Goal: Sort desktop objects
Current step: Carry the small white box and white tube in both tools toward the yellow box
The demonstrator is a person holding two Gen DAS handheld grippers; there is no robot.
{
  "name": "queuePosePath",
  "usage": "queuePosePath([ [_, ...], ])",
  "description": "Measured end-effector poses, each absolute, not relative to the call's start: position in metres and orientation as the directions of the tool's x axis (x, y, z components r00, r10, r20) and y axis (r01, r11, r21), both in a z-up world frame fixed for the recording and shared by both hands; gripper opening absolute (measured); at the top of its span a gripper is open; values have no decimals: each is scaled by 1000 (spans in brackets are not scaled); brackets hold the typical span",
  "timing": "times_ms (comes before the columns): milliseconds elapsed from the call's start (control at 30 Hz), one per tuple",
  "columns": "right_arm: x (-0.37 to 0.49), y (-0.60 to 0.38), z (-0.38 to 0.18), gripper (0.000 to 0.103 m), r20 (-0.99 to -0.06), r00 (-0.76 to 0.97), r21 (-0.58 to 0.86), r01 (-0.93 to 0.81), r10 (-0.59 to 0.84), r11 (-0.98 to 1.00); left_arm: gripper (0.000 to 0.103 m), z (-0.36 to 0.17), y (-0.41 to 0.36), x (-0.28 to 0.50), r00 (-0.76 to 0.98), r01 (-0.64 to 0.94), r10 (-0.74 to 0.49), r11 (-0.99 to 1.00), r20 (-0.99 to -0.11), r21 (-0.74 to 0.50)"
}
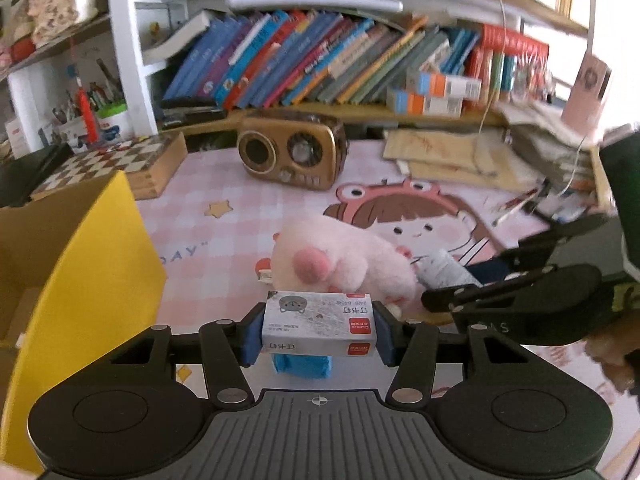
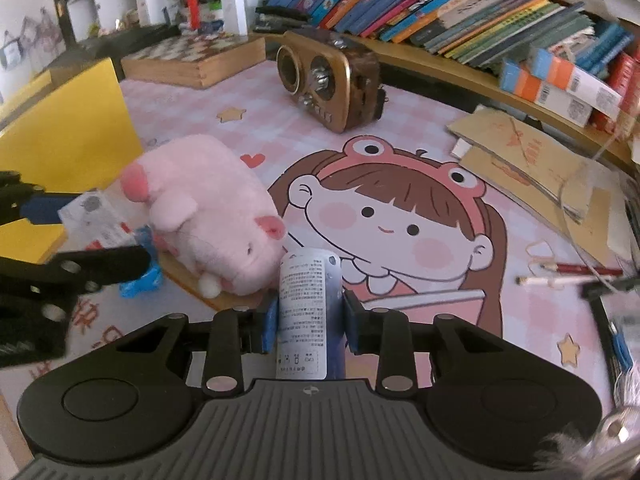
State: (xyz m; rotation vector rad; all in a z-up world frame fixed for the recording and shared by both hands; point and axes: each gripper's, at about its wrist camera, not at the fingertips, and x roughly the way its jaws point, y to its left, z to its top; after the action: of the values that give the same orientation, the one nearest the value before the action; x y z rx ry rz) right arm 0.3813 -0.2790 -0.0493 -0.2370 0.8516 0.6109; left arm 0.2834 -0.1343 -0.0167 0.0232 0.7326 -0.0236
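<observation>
My left gripper (image 1: 319,334) is shut on a small grey-white staples box (image 1: 320,322) with red labels, its blue pads against the box's two ends. A blue object (image 1: 302,366) lies just under it. Right behind the box lies a pink plush pig (image 1: 340,264) on its side. My right gripper (image 2: 310,316) is shut on a white tube (image 2: 306,304) with printed text, whose tip touches the plush pig (image 2: 208,208) at the snout. In the right wrist view the left gripper (image 2: 92,236) with the staples box (image 2: 96,220) shows at the left edge.
An open yellow box (image 1: 80,280) stands at the left. A gold radio (image 1: 292,156) and a chessboard case (image 1: 120,164) sit farther back on the pink cartoon mat (image 2: 400,128). Stacked papers (image 2: 532,160) and pencils (image 2: 576,270) lie at the right; books fill the shelf (image 1: 320,64).
</observation>
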Motion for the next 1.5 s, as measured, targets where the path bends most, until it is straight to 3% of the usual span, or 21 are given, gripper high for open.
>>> queuePosePath([
  [667,283,-305,7,30,-664,611,88,-507,430,857,53,18,-118,197,797,33,-84,995,-598,-96],
  [1500,186,-266,13,30,-698,587,84,-502,410,861,53,20,-83,139,807,96,-162,985,-568,-145],
])
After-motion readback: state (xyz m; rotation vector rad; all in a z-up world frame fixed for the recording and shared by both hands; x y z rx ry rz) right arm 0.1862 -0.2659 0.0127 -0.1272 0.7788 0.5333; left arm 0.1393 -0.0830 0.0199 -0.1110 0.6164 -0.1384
